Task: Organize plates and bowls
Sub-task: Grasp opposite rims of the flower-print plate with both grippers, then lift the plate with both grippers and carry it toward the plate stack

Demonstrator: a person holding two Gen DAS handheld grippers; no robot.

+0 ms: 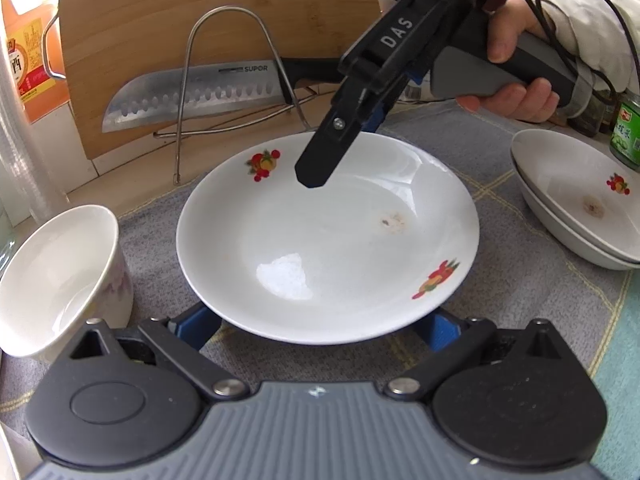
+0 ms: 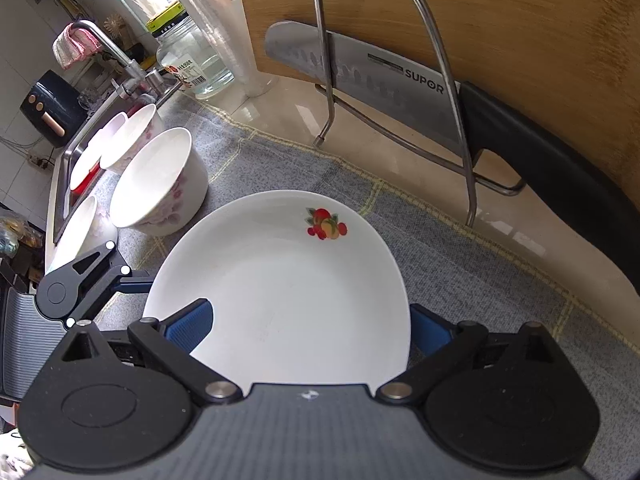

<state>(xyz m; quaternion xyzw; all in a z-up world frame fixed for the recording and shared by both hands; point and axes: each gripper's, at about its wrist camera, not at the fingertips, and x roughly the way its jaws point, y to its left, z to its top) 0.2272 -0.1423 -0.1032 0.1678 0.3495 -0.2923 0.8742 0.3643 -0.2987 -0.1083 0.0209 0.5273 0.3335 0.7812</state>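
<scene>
A white plate with fruit prints (image 1: 320,240) (image 2: 288,280) lies on the grey mat. My left gripper (image 1: 316,322) is open at the plate's near rim, which hides the fingertips; only the blue pads (image 1: 198,322) show. It also appears at the left of the right wrist view, left gripper (image 2: 120,280). My right gripper (image 1: 344,148) (image 2: 310,320) is open and turned on its side. It straddles the plate's far rim, one finger over it and one behind. Two more matching plates (image 1: 580,208) are stacked at the right. A white bowl (image 1: 60,280) (image 2: 160,184) stands left of the plate.
Behind the plate a wire rack (image 1: 232,72) (image 2: 400,80) holds a knife (image 1: 192,96) against a wooden cutting board (image 1: 200,0). More bowls (image 2: 128,136) stand by the sink (image 2: 68,152). A green jar (image 1: 626,136) stands behind the stacked plates. A hand (image 1: 516,60) holds the right gripper's handle.
</scene>
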